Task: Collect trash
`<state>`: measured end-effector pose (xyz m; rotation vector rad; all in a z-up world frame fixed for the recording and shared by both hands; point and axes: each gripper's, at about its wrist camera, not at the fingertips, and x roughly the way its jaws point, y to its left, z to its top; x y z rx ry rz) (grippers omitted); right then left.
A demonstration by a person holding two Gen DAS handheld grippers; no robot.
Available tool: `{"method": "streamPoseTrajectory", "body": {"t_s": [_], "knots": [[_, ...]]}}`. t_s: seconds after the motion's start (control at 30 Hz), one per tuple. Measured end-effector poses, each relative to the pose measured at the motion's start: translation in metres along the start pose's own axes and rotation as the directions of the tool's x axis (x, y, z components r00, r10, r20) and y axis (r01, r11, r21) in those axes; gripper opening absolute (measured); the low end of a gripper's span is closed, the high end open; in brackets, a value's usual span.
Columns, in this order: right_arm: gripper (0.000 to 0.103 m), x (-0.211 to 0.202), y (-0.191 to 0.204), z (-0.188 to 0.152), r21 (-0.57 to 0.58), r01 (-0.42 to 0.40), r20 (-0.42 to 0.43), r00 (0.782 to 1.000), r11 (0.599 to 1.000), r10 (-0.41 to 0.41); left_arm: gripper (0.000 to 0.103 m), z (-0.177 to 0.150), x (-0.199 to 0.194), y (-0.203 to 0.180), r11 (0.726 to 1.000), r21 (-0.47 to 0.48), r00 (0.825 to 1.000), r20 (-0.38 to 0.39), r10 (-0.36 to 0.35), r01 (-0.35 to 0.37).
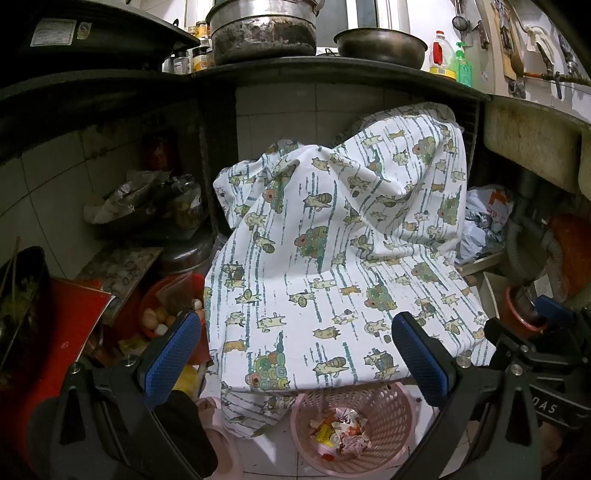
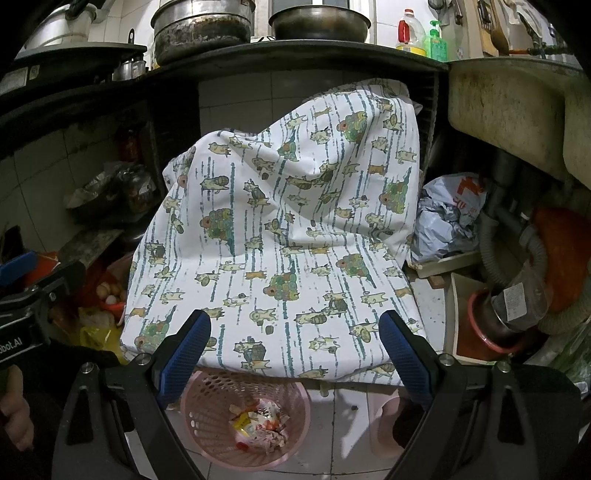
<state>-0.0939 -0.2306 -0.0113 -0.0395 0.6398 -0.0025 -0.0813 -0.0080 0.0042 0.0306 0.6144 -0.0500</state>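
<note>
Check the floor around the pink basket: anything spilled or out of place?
No spill shows. The wrappers lie inside the pink basket. One oddity: the patterned cloth overhangs the basket's far rim.

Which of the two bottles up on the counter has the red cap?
The clear oil bottle with the red cap and red label, left of the green pump bottle. The green one has a pump top instead.
</note>
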Motion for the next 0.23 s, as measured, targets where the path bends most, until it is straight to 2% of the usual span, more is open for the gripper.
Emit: {"method": "streamPoseTrajectory", "body": {"t_s": [0.23], "knots": [[0.094,-0.0004,-0.0062,-0.0029,0.014,-0.003,-0.009,1.0,1.0,0.003,0.102,-0.001,0.0007,0.0004,1.0,0.002,1.0,-0.005,-0.008,0.008]]}}
